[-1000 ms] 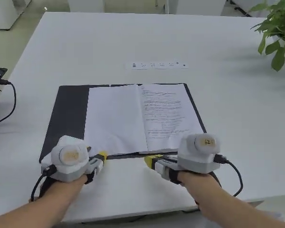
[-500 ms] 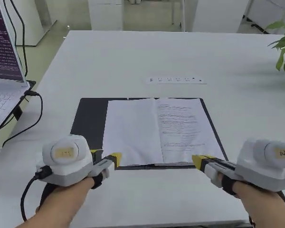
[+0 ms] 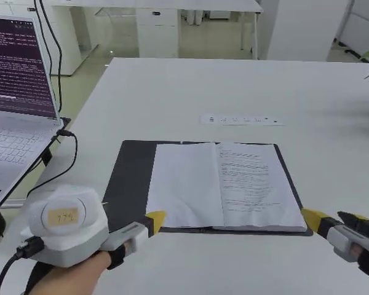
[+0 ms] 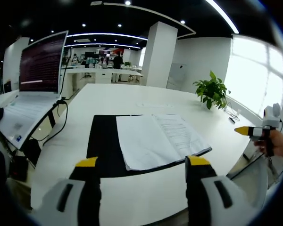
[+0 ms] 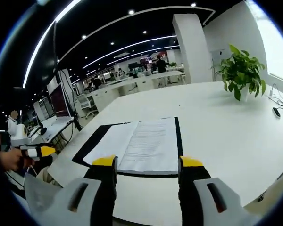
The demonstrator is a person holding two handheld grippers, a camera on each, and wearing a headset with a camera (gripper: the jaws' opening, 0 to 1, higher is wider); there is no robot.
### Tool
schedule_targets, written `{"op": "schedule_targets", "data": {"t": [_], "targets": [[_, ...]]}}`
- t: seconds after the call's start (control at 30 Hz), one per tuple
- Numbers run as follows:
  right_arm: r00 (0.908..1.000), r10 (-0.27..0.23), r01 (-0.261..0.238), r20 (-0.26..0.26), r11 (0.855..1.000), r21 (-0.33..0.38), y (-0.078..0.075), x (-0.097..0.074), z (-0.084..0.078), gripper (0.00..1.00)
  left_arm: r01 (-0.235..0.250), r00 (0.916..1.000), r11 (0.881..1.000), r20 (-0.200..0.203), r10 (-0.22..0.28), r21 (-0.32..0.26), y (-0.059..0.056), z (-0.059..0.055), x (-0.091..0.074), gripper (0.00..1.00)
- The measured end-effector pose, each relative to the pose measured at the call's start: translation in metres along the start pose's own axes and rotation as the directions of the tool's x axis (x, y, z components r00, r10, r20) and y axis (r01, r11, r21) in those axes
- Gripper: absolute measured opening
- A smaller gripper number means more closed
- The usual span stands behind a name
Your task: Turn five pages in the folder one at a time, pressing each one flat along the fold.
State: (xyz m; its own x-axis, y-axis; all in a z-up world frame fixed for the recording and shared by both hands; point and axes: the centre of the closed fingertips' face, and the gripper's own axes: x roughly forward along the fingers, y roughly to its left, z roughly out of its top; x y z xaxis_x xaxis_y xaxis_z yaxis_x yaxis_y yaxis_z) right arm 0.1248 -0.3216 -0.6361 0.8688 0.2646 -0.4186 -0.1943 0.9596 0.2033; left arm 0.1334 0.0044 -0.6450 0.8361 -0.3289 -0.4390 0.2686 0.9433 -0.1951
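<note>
The left gripper (image 4: pixel 142 162) has its jaws wide apart, empty. The right gripper (image 5: pixel 147 161) is likewise, half cut off at the head view's edge. Both hover at the white tabletop's (image 3: pixel 190 86) near edge, with the open black folder of white pages (image 3: pixel 132 178) just beyond, print unreadable. The gripper views add a green potted plant (image 5: pixel 238 75).

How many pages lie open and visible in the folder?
2: the blank left page and the printed right page, side by side; others may be hidden underneath.

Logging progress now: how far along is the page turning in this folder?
Done: the folder lies open, blank page left, printed page right; turns made can't be counted. In hand: nothing; left gripper and right gripper open, off the folder. Left: turning, pressing the fold.
</note>
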Motion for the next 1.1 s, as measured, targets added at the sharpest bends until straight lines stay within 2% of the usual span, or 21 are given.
{"op": "schedule_targets", "data": {"t": [0.13,0.2,0.3,0.33,0.5,0.73,0.9,1.1], "targets": [[0.9991,0.000,-0.001,-0.043,1.000,-0.030,-0.010,-0.001,-0.008,0.71,0.002,0.9996,1.000,-0.029,-0.003,-0.024,0.002,-0.002,-0.004,0.93],[0.9984,0.001,-0.003,-0.056,1.000,-0.028,-0.013,-0.001,-0.011,0.80,-0.003,0.9997,1.000,-0.023,0.003,-0.015,0.003,-0.001,-0.005,0.99],[0.9954,0.018,-0.017,-0.094,1.000,0.004,-0.016,-0.003,-0.018,0.94,-0.005,0.9990,1.000,-0.045,0.003,-0.024,0.005,-0.003,-0.006,0.99],[0.9939,0.013,-0.012,-0.109,1.000,0.013,-0.018,-0.004,-0.021,0.99,-0.010,0.9976,1.000,-0.069,0.008,-0.029,0.007,-0.007,-0.006,0.99],[0.9938,-0.005,0.006,-0.111,1.000,0.007,-0.027,-0.010,-0.021,1.00,-0.023,0.9970,1.000,-0.074,0.023,-0.007,0.012,-0.009,-0.009,0.99],[0.9937,-0.002,0.004,-0.112,1.000,0.024,-0.029,-0.007,-0.018,1.00,-0.044,0.9968,0.999,-0.068,0.042,-0.023,0.016,-0.006,-0.009,0.99],[0.9942,0.012,-0.009,-0.107,1.000,0.027,-0.030,-0.004,-0.016,1.00,-0.050,0.9967,0.998,-0.065,0.048,-0.028,0.016,-0.005,-0.006,0.99],[0.9941,0.017,-0.012,-0.107,0.999,0.043,-0.034,-0.001,-0.014,1.00,-0.052,0.9955,0.998,-0.081,0.050,-0.024,0.012,-0.008,0.000,0.99]]}}
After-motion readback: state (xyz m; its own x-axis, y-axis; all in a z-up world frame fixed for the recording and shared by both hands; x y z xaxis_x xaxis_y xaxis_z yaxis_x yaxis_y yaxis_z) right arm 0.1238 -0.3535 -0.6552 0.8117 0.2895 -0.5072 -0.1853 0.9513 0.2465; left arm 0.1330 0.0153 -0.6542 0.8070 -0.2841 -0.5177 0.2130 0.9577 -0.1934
